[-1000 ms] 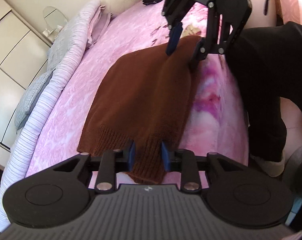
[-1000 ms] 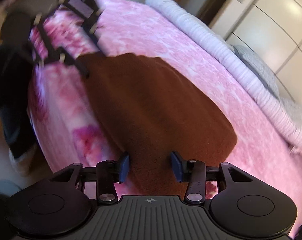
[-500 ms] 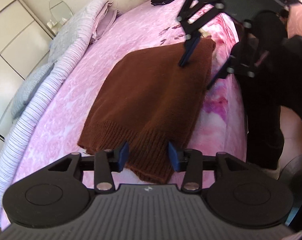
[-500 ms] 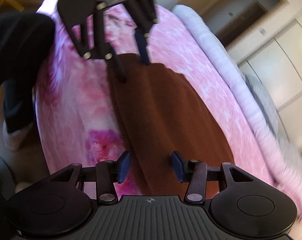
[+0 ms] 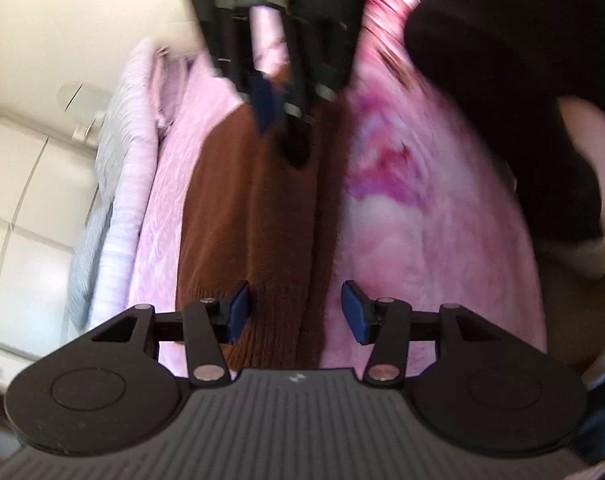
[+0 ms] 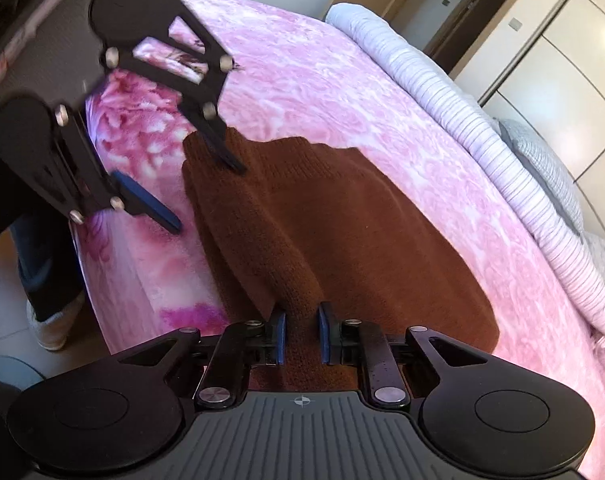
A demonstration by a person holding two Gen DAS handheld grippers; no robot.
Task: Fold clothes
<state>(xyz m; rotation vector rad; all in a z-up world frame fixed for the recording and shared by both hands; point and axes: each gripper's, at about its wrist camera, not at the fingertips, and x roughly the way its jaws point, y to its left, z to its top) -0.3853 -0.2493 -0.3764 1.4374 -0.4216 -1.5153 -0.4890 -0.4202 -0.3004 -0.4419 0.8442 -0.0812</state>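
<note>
Pink floral bedspread (image 6: 322, 64) under a brown knit sweater (image 6: 342, 220) lying near the bed's edge — right gripper (image 6: 301, 334) pinching a raised ridge, likely to fold it; left gripper (image 5: 294, 312) jaws spread wide over the hem, holding nothing.

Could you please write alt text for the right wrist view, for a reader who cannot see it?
The right tongs pinch a raised ridge of a brown sweater lying on a pink bedspread. The left tongs hang open over its far end.

left tongs (image 5: 294, 312): jaws spread wide | right tongs (image 6: 301, 334): jaws pinched close, clamping fabric
</note>
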